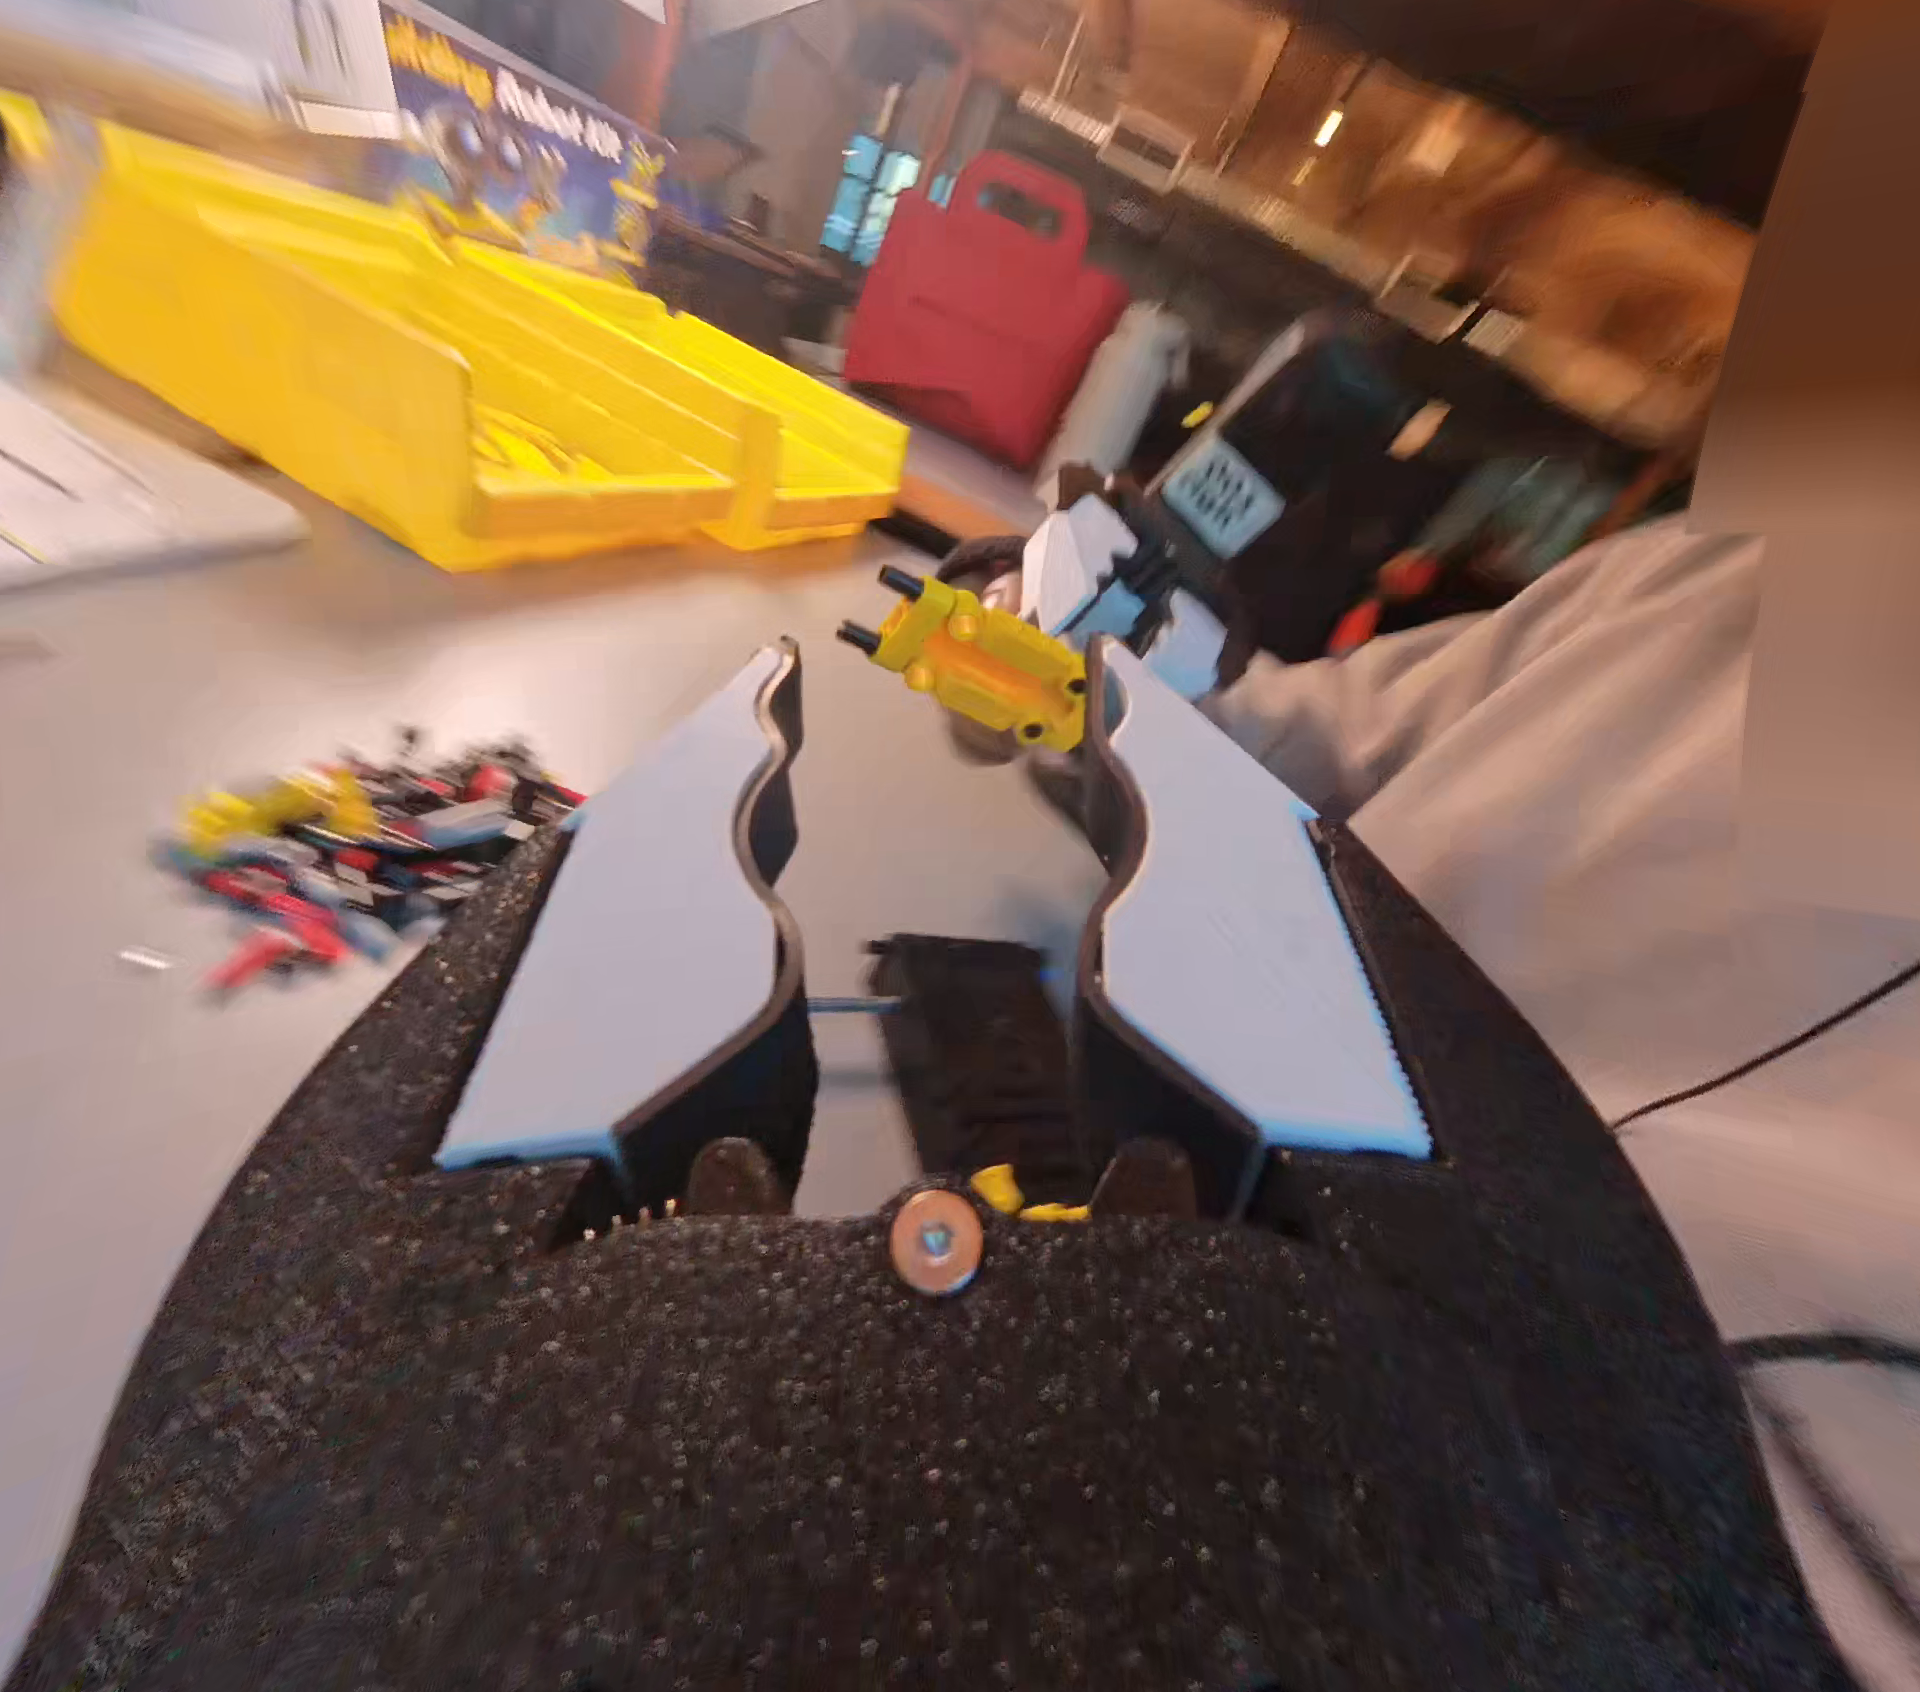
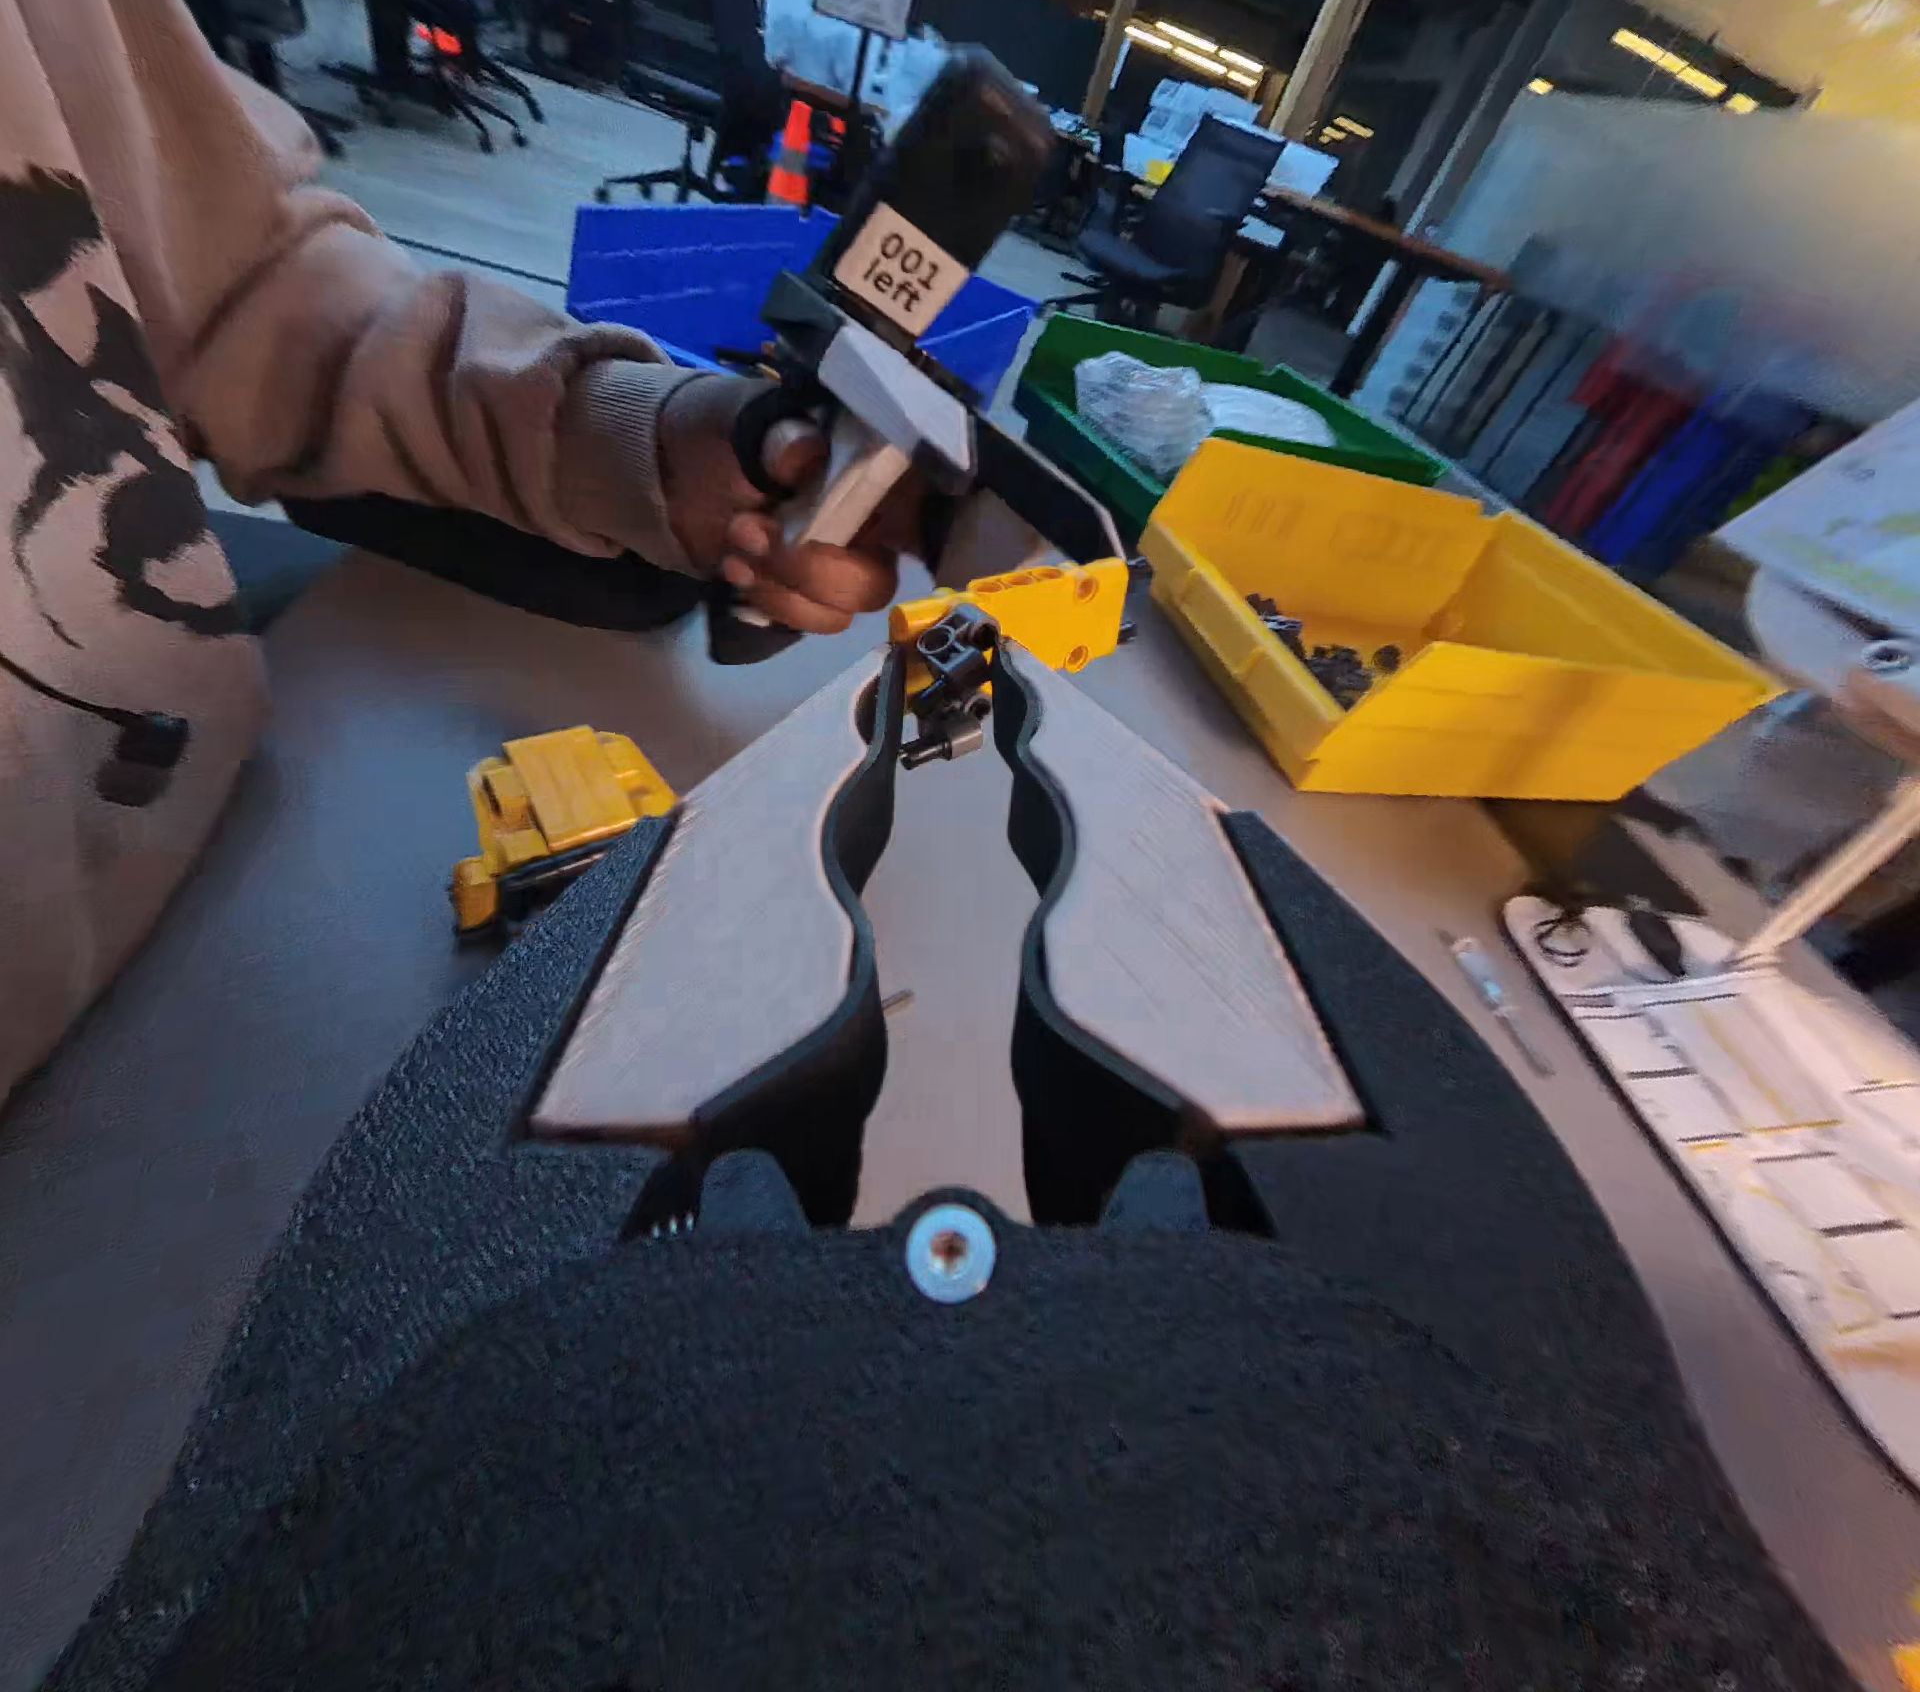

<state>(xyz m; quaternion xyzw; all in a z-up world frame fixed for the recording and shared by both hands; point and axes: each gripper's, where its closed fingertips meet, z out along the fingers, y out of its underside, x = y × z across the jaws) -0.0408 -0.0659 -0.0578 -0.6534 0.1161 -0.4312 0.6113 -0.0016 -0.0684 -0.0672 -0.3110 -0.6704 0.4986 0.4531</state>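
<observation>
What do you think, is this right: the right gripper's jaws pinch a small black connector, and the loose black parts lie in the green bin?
No. In the right wrist view the loose black parts lie in the yellow bin, not the green bin, which holds a clear bag. The right gripper does pinch the small black connector in its jaws.

The grey table (image 2: 343, 790) is bare in front of the person's sleeve (image 2: 436, 385), so a hand can pass there. To the left, a small yellow block model (image 2: 561, 795) lies in the way. On the right the yellow bin (image 2: 1455, 562) stands close, with a green bin (image 2: 1101, 416) just behind it. On the other side, a heap of small parts (image 1: 353, 842) and yellow trays (image 1: 312, 354) block the path.
</observation>
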